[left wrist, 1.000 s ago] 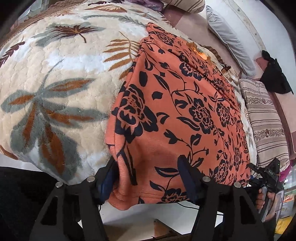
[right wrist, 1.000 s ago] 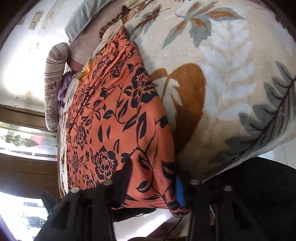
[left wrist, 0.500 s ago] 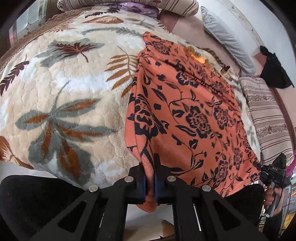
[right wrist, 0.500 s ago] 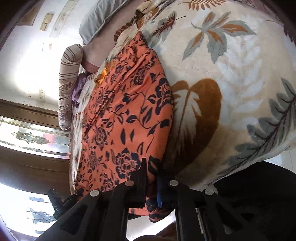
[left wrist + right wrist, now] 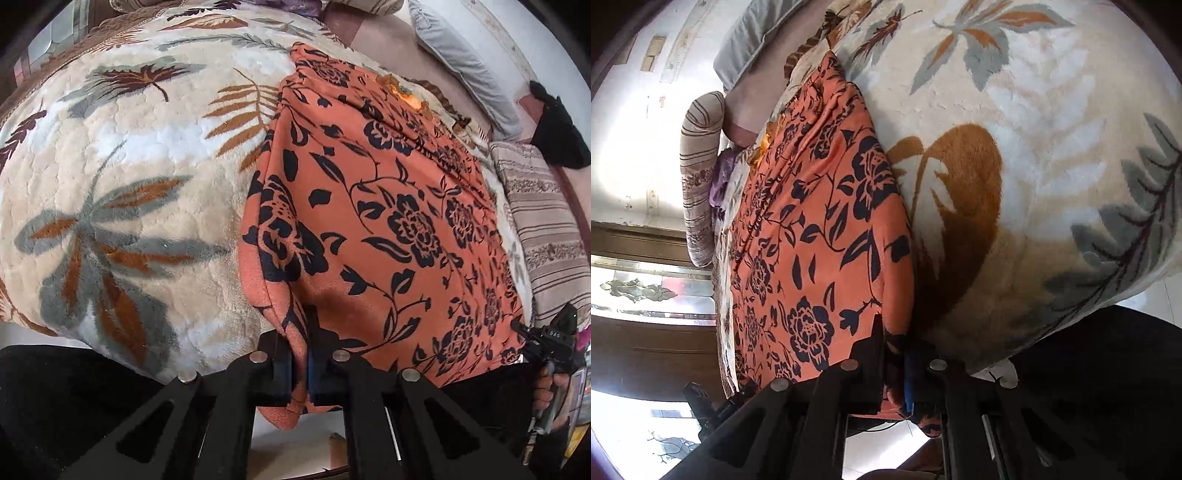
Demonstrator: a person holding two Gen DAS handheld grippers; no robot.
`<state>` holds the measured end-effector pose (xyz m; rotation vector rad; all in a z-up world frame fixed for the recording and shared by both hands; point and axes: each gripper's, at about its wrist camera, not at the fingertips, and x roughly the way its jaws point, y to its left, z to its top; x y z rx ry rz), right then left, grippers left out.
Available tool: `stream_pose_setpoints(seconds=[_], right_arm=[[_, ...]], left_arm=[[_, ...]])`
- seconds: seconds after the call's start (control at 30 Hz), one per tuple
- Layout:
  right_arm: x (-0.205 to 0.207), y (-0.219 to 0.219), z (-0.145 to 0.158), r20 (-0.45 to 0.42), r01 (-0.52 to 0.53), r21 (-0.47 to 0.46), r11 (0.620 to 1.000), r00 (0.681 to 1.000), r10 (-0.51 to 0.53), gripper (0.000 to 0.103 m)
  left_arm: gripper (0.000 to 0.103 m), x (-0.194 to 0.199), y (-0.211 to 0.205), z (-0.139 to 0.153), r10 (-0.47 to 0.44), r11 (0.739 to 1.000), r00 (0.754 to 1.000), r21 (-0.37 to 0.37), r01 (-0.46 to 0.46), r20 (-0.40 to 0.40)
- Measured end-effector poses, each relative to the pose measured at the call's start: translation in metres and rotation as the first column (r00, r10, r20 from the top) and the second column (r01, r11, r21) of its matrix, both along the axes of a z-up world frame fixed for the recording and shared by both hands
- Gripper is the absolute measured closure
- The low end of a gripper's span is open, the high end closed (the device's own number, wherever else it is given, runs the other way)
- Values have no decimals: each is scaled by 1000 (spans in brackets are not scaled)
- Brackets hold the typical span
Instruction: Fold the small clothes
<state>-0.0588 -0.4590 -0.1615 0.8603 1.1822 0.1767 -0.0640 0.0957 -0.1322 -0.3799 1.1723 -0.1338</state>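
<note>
Since a second ago, both of your grippers have gone from spread wide around the hem to pinched tight on it. Your left gripper point(image 5: 299, 363) clamps the near left corner of the orange fleece garment with a black floral print point(image 5: 388, 221), a fold of fabric bunched between its blue-padded fingers point(image 5: 282, 369). Your right gripper point(image 5: 895, 373) grips the opposite near corner of the same garment point(image 5: 812, 229), jaws pressed together on the cloth. The garment lies spread flat along the cream plush blanket with grey and brown leaf motifs point(image 5: 122, 177), its near hem hanging just over the bed's front edge. A striped beige pillow point(image 5: 546, 229) lies beside the garment's far side, and a grey pillow point(image 5: 465, 62) rests near the wall. No containers show in either view.
</note>
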Motion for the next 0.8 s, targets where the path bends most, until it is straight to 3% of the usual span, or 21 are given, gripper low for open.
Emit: stream_pose_setpoints(seconds=[0.1,0.27,0.5,0.53,0.63,0.67,0.8], right_arm=[[-2,-2,12,37,14,23,1000,999,-15,95],[-2,-5,-1,8,26,80,996,1000,-27,95],[7,-12,26,139,21,205,979,989,-50,95],[11,-13,26,146,21,213,977,988,-53,95],[28,-12,11,124,32,267,963,990,-67,95],[34,-11,9,116,33,277,960,991,-67,95],[72,-8,24,162,7,326,945,985,-63,96]], left_arm=[[97,-4,5,8,-9,1000,1000,1,9,27],[97,-3,7,-9,-3,1000,999,3,3,-32],[97,6,10,54,-27,995,982,-87,43,185],[97,14,10,51,-30,995,985,-84,45,172],[97,39,6,18,-38,998,999,-56,38,17],[97,44,4,16,-47,997,999,-58,48,13],[97,77,8,63,-47,992,987,-110,64,153]])
